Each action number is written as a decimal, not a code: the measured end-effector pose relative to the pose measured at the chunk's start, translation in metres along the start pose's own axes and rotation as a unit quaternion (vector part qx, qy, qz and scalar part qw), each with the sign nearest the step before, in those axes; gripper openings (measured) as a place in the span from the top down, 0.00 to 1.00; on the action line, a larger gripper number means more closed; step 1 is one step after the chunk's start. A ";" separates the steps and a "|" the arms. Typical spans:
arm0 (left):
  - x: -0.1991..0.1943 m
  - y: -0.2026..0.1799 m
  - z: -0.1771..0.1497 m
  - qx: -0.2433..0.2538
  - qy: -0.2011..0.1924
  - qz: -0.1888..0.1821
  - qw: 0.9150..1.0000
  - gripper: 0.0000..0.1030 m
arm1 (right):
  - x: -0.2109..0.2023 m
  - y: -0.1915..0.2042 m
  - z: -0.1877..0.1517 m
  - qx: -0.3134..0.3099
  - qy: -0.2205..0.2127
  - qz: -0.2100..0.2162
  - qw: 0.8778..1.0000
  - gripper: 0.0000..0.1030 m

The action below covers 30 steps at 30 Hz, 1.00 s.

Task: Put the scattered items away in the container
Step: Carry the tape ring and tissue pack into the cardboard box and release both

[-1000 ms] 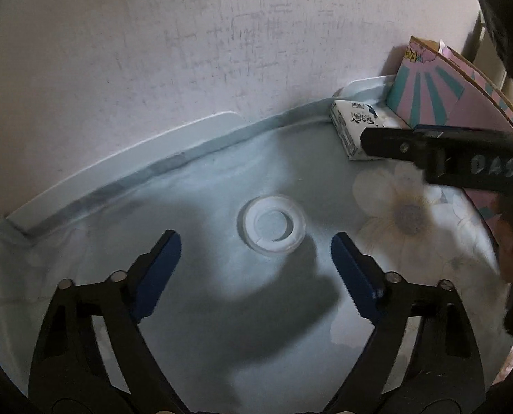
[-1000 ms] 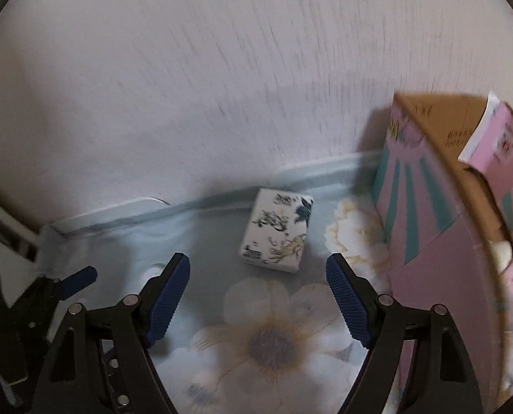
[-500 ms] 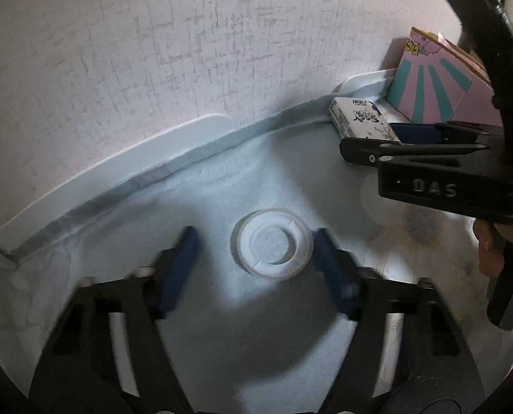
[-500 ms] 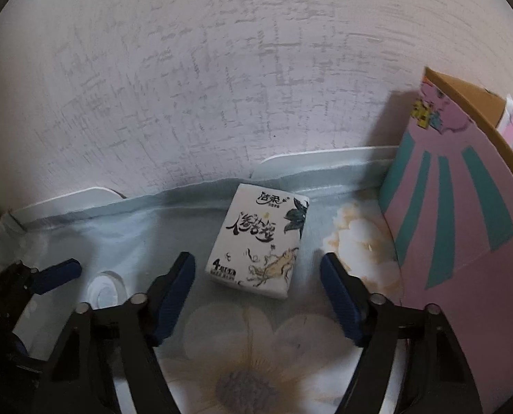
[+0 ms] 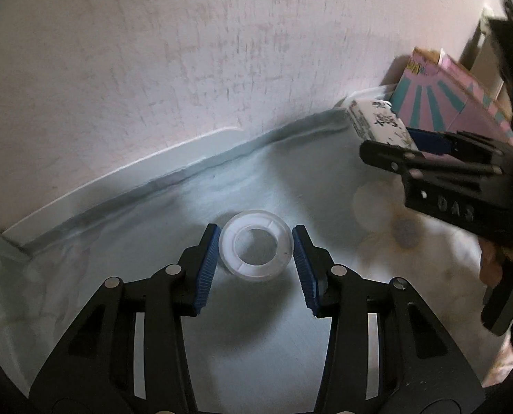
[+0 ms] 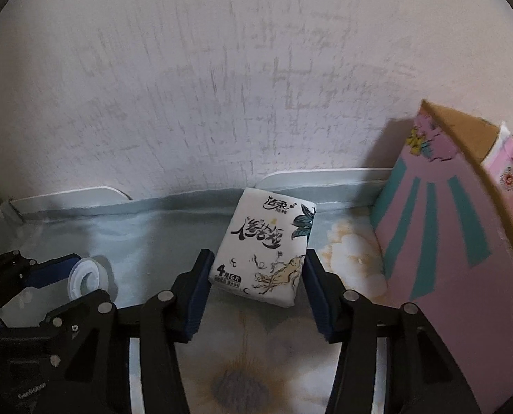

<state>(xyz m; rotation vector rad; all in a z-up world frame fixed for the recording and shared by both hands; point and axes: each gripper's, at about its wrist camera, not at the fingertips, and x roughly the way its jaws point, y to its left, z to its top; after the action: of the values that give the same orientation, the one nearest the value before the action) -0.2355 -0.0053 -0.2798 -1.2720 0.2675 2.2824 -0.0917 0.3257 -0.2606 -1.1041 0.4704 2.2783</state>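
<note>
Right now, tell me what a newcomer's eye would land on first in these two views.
The tissue pack with black brush lettering stands out first, lying near the wall between the fingers of the right gripper. Next comes the white tape ring, flat on the pale blue cloth, framed closely by the left gripper. At the right edge, the pink and teal box stands open beside the pack.

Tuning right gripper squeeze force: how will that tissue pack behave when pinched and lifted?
The tissue pack is a soft plastic-wrapped packet with rounded corners, so it will probably compress and bulge between the right gripper pads. It likely weighs little for its size. The glossy wrap may slip; lying flat on the cloth, it should not roll.
</note>
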 end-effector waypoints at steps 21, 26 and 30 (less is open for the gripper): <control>-0.130 -0.143 0.069 -0.002 -0.079 -0.031 0.996 0.62 | -0.183 -0.084 0.011 -0.054 -0.062 0.022 0.996 0.54; -0.125 -0.200 0.080 0.013 -0.076 -0.046 0.996 0.62 | -0.213 -0.131 -0.017 -0.048 -0.049 0.005 0.998 0.54; -0.122 -0.235 0.081 0.026 -0.062 -0.053 0.996 0.62 | -0.224 -0.164 -0.035 -0.053 -0.035 0.005 0.998 0.54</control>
<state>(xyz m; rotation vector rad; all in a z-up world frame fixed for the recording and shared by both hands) -0.1203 0.1859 -0.1165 -1.0883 0.2106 2.2383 0.1439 0.3612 -0.1144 -1.0697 0.3303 2.3656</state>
